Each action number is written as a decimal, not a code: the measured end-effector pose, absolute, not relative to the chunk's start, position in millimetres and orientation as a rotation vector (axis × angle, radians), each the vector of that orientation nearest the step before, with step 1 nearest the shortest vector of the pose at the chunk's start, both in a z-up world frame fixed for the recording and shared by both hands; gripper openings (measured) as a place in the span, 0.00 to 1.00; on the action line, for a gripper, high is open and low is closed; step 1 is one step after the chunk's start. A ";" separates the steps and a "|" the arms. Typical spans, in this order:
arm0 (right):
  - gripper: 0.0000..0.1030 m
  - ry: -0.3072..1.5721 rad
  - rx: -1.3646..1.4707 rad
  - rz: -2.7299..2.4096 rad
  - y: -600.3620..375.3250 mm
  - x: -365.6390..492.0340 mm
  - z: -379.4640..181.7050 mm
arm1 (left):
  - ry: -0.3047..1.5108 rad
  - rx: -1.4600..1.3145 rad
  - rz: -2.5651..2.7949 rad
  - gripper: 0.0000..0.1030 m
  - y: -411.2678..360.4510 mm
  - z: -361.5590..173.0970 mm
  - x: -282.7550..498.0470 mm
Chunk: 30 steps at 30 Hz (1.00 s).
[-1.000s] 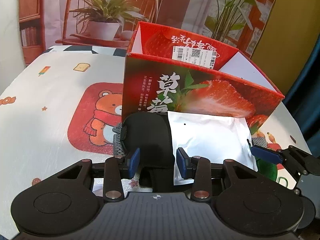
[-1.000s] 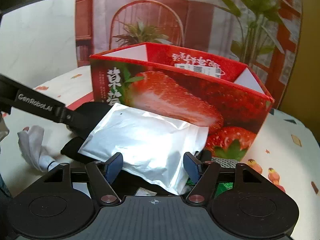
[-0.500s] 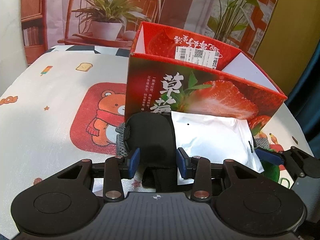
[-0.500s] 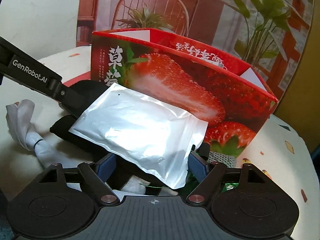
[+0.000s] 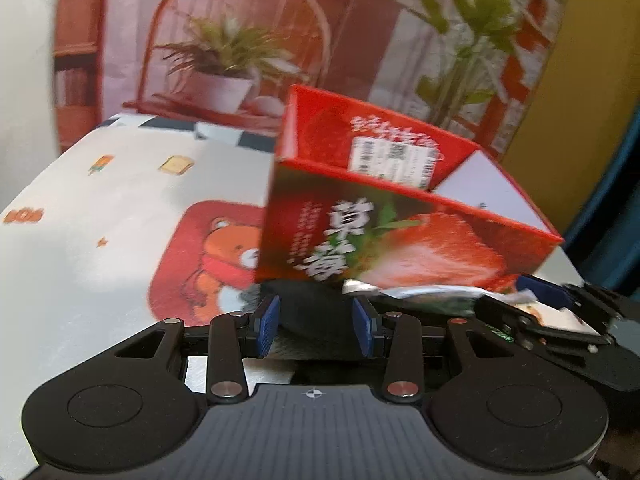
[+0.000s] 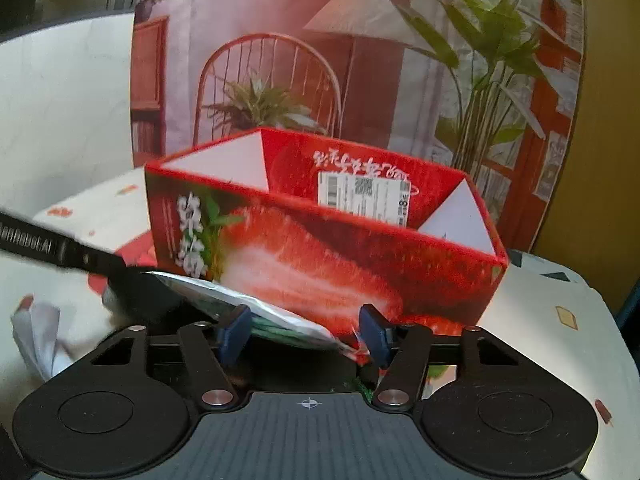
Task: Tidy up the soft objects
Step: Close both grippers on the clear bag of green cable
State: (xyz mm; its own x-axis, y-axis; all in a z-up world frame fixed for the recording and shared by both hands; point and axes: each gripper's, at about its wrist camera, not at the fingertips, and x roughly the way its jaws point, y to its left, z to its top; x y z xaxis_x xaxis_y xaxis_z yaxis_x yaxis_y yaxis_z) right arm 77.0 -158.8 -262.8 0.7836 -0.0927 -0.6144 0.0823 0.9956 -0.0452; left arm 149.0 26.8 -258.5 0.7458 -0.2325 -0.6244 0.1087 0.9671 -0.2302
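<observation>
A red strawberry-print box [image 5: 400, 240] [image 6: 340, 256] stands open-topped on the table. My left gripper [image 5: 316, 322] is shut on a black soft object [image 5: 316, 308] just in front of the box. My right gripper [image 6: 304, 330] holds a silver foil pouch [image 6: 256, 308] between its blue pads, now seen almost edge-on; the pouch edge also shows in the left wrist view [image 5: 420, 292]. The right gripper's fingers [image 5: 560, 300] show at the right of the left wrist view. The left gripper's black arm [image 6: 60, 252] crosses the left of the right wrist view.
The tablecloth [image 5: 100, 240] has a bear print [image 5: 224, 256]. A white cloth [image 6: 36, 332] lies at the left. Behind the table hangs a backdrop with a chair and plants [image 6: 264, 100]. The table's right edge [image 6: 608, 320] is near.
Both grippers have risen and tilted, so the box top shows more. The silver pouch has turned from face-on to nearly flat, edge-on. Both grips are unchanged.
</observation>
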 end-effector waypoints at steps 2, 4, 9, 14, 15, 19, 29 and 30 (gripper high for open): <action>0.52 0.661 0.008 -0.100 -163.4 80.1 -261.9 | 0.701 -0.150 -0.237 0.44 19.0 -257.6 150.9; 0.52 0.660 0.043 -0.104 -169.7 82.9 -261.8 | 0.699 -0.112 -0.285 0.45 10.8 -259.0 155.1; 0.52 0.659 0.116 -0.114 -183.2 89.1 -263.0 | 0.663 0.014 -0.357 0.45 -11.3 -261.4 170.2; 0.52 0.657 0.155 -0.117 -191.8 91.6 -265.0 | 0.661 0.061 -0.408 0.45 -21.3 -267.7 186.2; 0.52 0.656 0.161 -0.117 -193.2 91.9 -265.0 | 0.661 0.074 -0.419 0.45 -23.4 -268.6 187.5; 0.53 0.650 0.186 -0.098 -196.9 92.5 -265.7 | 0.662 0.116 -0.453 0.45 -28.5 -273.0 192.1; 0.55 0.675 0.144 -0.043 -202.3 94.6 -283.4 | 0.696 0.100 -0.452 0.45 -25.0 -281.1 209.4; 0.55 0.679 0.131 -0.037 -201.7 95.8 -285.2 | 0.698 0.094 -0.454 0.45 -24.4 -281.8 211.2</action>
State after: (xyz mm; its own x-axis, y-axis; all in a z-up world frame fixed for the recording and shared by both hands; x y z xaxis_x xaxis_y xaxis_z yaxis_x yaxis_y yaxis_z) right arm 95.8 -201.7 -285.2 0.7777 0.0089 -0.6286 0.0766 0.9911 0.1088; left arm 211.2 -24.4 -281.8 0.6728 -0.3720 -0.6395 0.4340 0.8985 -0.0661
